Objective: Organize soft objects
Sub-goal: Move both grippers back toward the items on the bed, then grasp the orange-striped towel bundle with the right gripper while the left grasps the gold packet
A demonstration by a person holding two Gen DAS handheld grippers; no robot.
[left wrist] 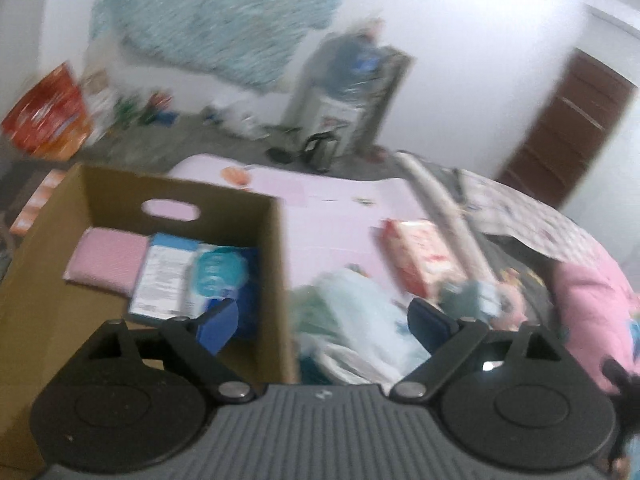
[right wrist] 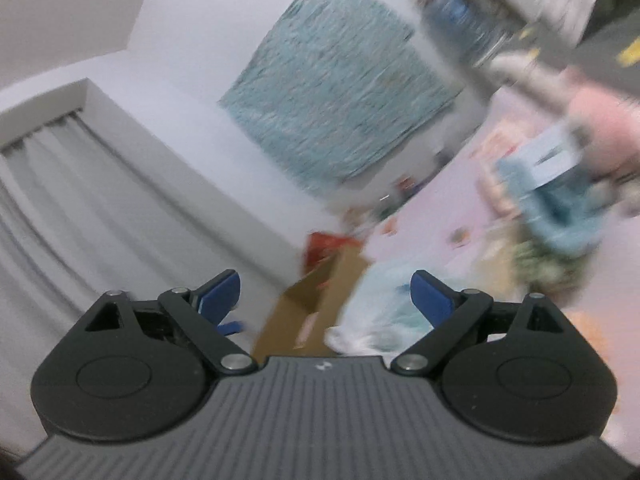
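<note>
A brown cardboard box (left wrist: 276,280) stands on a pink sheet (left wrist: 340,216). It holds a pink cloth (left wrist: 108,260) and a blue-and-white pack (left wrist: 188,280). My left gripper (left wrist: 324,320) is open and empty, over the box's right wall, with a pale bagged bundle (left wrist: 360,320) between its fingers. A red-and-white pack (left wrist: 420,256) and a pink plush (left wrist: 592,304) lie to the right. My right gripper (right wrist: 326,296) is open and empty, tilted, above the box (right wrist: 316,304) and the pale bundle (right wrist: 380,304). Both views are blurred.
A teal rug (left wrist: 224,16) hangs on the white wall. A red bag (left wrist: 48,112) and clutter sit on the floor at the left. A brown door (left wrist: 568,132) is at the right. Grey curtains (right wrist: 80,208) fill the right wrist view's left side.
</note>
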